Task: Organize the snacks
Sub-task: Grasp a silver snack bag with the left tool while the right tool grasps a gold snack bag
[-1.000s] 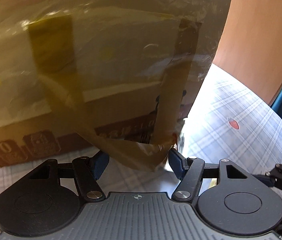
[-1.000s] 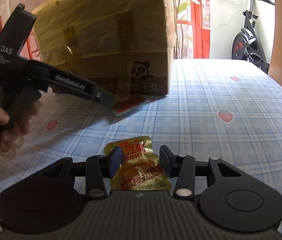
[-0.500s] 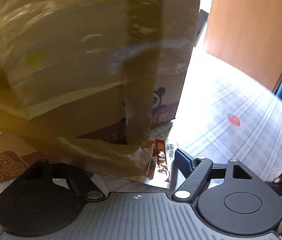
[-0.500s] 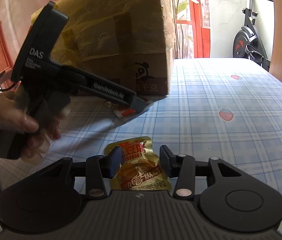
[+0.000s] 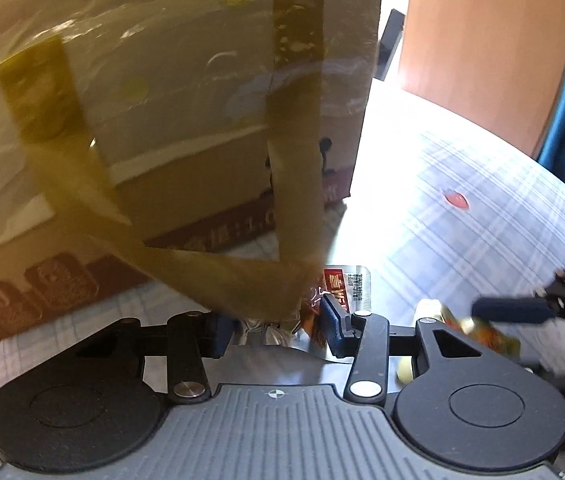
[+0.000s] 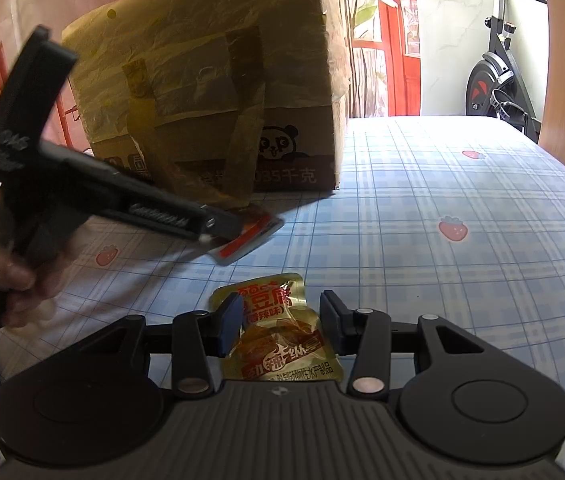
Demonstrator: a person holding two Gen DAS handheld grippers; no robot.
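Note:
A red and silver snack packet (image 5: pixel 346 284) lies on the tablecloth by the cardboard box's near corner; it also shows in the right wrist view (image 6: pixel 248 236). My left gripper (image 5: pixel 274 330) is open with its jaws either side of the packet; a loose tape flap (image 5: pixel 242 280) hides part of it. A gold snack packet (image 6: pixel 278 336) lies flat between the open jaws of my right gripper (image 6: pixel 276 326); whether the fingers touch it I cannot tell. It also shows in the left wrist view (image 5: pixel 478 330).
A large taped cardboard box (image 6: pixel 218 92) with a panda print stands at the back of the blue checked tablecloth (image 6: pixel 462 208). A wooden panel (image 5: pixel 482 40) and an exercise bike (image 6: pixel 502 76) are beyond the table on the right.
My left gripper has moved back from the box and lowered over the red and silver packet. The right gripper has stayed still over the gold packet.

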